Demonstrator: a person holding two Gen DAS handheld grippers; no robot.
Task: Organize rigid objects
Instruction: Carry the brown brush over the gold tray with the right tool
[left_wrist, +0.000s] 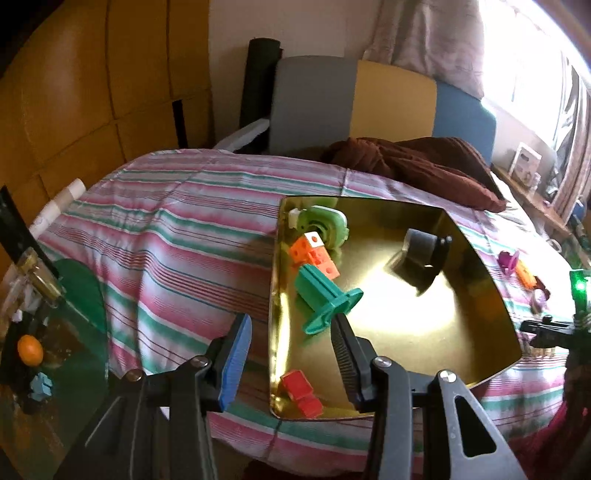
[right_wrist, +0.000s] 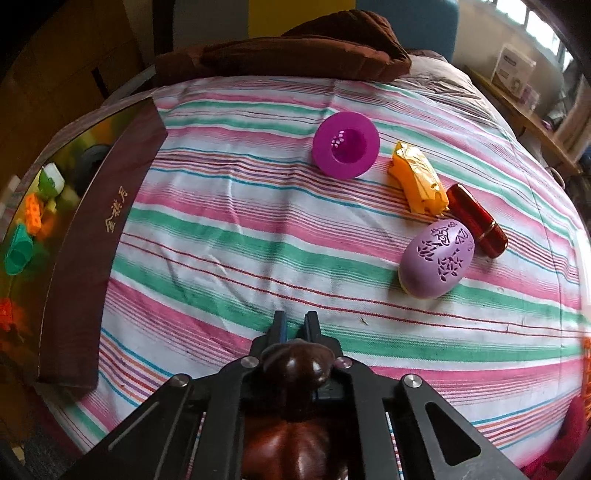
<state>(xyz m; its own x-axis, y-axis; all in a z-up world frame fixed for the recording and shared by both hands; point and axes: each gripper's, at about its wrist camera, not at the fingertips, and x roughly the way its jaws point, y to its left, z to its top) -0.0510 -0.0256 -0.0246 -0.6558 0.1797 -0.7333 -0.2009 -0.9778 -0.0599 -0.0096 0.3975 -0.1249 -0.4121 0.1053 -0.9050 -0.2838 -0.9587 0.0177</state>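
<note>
Rigid objects are partly sorted: the gold tray on the striped bedspread already holds a green round piece at its far left corner, orange dice blocks and a teal spool along its left edge, a red block at the near left corner, and a grey roller toward the middle. Well apart from the tray, near the bed's right edge, four things lie loose: a magenta funnel, a yellow piece, a dark red case and a lilac egg, the last three touching or nearly so. The left gripper hovers over the tray's near left edge, jaws apart and empty. The right gripper has its jaws nearly together; a glossy brown carved piece sits between its arms, though whether the tips pinch it I cannot tell. By my judgement, roughly half remains.
</note>
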